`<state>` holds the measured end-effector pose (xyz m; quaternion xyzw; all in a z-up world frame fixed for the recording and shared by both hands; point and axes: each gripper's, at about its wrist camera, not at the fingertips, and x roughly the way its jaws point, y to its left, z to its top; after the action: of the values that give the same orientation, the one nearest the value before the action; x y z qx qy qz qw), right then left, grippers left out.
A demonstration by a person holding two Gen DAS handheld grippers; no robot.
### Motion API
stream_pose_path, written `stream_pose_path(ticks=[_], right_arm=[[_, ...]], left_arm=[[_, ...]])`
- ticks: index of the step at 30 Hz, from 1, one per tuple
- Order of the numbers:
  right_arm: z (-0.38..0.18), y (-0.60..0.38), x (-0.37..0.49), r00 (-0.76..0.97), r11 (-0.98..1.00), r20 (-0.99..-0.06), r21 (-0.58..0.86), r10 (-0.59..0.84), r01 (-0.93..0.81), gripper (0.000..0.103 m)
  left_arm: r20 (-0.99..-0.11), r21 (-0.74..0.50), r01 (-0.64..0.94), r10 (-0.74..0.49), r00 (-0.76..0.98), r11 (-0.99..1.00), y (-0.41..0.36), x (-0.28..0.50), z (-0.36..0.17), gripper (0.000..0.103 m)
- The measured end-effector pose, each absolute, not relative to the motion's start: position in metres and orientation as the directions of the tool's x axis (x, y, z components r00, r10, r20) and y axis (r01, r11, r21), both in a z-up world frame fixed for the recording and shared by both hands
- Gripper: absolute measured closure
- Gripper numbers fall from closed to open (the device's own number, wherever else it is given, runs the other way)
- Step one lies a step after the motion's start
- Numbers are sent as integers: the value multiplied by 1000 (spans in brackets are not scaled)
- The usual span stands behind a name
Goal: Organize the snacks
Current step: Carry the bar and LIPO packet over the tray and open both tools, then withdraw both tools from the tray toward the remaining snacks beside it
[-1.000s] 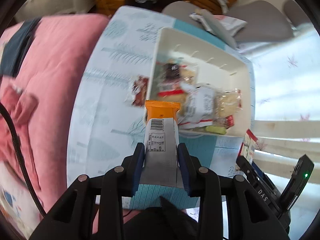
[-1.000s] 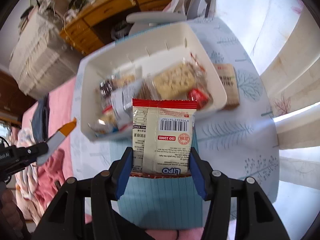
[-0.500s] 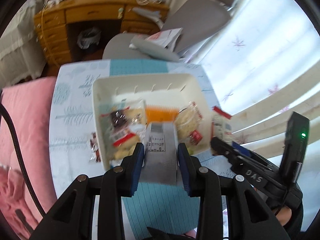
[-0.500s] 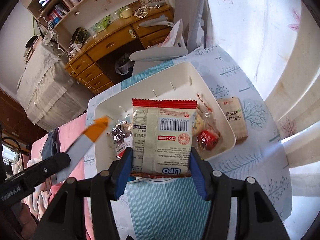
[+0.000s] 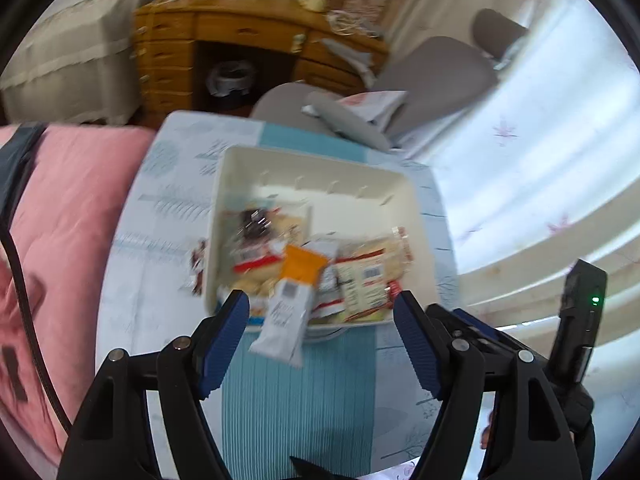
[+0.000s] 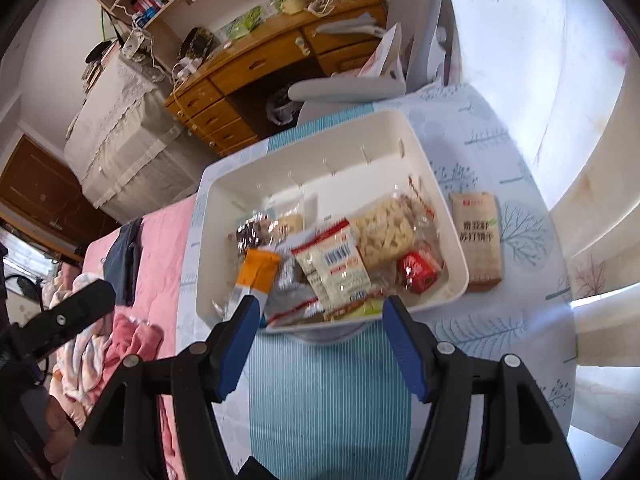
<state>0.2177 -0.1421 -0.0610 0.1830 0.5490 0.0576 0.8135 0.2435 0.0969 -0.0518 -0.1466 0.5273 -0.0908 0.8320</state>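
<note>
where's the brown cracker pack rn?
Right wrist view: the brown cracker pack lies flat on the tablecloth, just outside the white bin's right wall, not in it.

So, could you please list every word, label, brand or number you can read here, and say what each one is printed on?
"苏打饼干": on the tan cracker packet lying on the tablecloth beside the white tray; the line above it is too blurred to read.
Barcode and label on the cream packet in the tray: too small to read.
Print on the orange-tipped packet: blurred.
</note>
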Motion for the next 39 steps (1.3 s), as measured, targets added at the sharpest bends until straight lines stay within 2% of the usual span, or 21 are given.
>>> stream_pose_path(ticks=[7,15,22,28,39], right_arm=[[-80,-145,203,361,932,-875,359,322,39,39],[-96,-132,187,286,921,-883,390,373,5,38],[-95,-110,170,266,904,-868,428,419,-26,38],[-92,-97,158,274,911,-874,412,402,-24,38],[-90,-80,146,359,926,-895,340,265,163,38]], left_arm=[[-882,-329,-161,-242,404,930,115,210,-72,30],[-906,-239,-219,-136,401,946,126,185,-71,30],[-904,-211,-183,-120,410,960,125,179,-70,30],[-907,-195,-136,-126,402,971,134,179,-76,30],[-913,-209,4,-197,358,978,179,205,-91,30]])
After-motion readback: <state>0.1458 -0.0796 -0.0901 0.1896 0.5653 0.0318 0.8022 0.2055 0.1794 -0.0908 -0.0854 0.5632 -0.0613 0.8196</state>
